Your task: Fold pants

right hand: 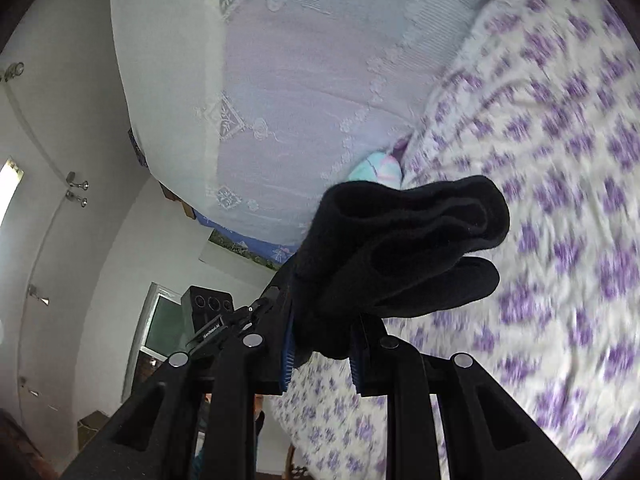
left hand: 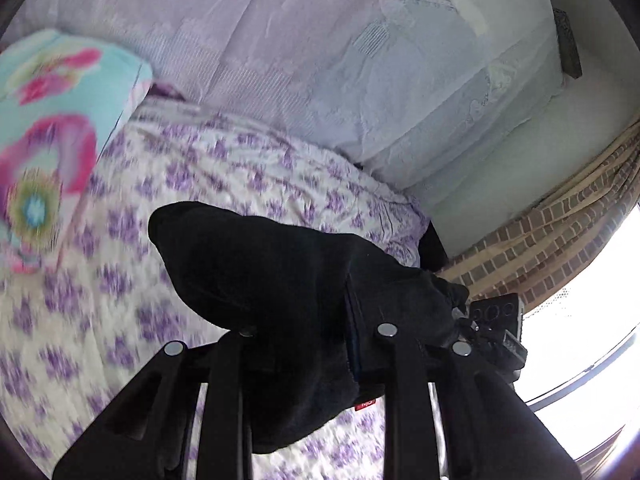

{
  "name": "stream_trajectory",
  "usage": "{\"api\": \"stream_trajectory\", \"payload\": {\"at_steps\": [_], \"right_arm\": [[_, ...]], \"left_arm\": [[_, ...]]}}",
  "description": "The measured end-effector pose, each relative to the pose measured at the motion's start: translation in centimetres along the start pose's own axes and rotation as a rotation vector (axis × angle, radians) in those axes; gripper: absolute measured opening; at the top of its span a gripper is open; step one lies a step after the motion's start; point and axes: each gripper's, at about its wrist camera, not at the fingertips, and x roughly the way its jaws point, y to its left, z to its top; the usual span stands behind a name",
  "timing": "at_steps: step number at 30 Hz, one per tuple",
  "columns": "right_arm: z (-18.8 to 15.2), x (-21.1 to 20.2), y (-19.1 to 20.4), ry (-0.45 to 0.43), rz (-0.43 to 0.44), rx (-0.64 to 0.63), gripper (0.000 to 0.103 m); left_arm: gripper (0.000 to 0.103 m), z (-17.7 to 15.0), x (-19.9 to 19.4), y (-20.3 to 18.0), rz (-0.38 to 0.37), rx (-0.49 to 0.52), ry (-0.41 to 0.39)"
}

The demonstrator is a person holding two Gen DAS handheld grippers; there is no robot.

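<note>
while pinched by both hand-held grippers, left (left hand: 320, 360) and right (right hand: 324, 344), black pants (left hand: 280, 272) above bedspread (left hand: 120, 240)

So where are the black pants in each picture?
Left wrist view: the black pants bunch in the lower middle, pinched in the left claw, above the purple-flowered bedspread.
Right wrist view: the black pants sit just right of centre, pinched in the right claw.
Shared landmark: the purple-flowered bedspread, left in one view, right in the other.
</note>
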Motion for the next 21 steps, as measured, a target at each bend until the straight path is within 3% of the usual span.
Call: {"api": "stream_trajectory", "payload": {"at_steps": [2, 4, 6, 8, 11, 13, 17, 21], "right_arm": [[3.3, 1.8, -0.3, -0.040, 0.001, -0.046, 0.022], [5.2, 3.6, -1.7, -0.076, -0.006, -0.099, 0.022], [5.6, 5.4, -5.6, -0.086, -0.006, -0.046, 0.022], [4.3, 7.5, -10.7, -0.052, -0.077, 0.003, 0.022], [0.2, 10.5, -20.0, 0.061, -0.252, 0.184, 0.022], [-2.7, 11.2, -24.0, 0.117, -0.306, 0.254, 0.022], [-4.6, 10.2, -26.1, 0.089, -0.233, 0.297, 0.022], [-3.6, 10.0, -25.7, 0.101, -0.199, 0.298, 0.022]], "left_arm": [[0.021, 4.6, 1.9, 0.9, 0.005, 0.050, -0.026], [0.022, 7.2, 4.1, 2.5, -0.015, 0.083, -0.058], [0.022, 8.3, 7.1, 5.0, -0.028, 0.111, -0.062], [0.024, 7.1, 10.8, 8.6, 0.014, 0.124, -0.025], [0.023, 2.5, 18.6, 15.9, 0.170, 0.046, 0.173], [0.022, -1.4, 22.2, 20.0, 0.224, -0.005, 0.293], [0.029, -2.9, 21.3, 22.8, 0.111, -0.082, 0.232], [0.025, -2.8, 20.1, 21.5, 0.148, -0.010, 0.216]]}}
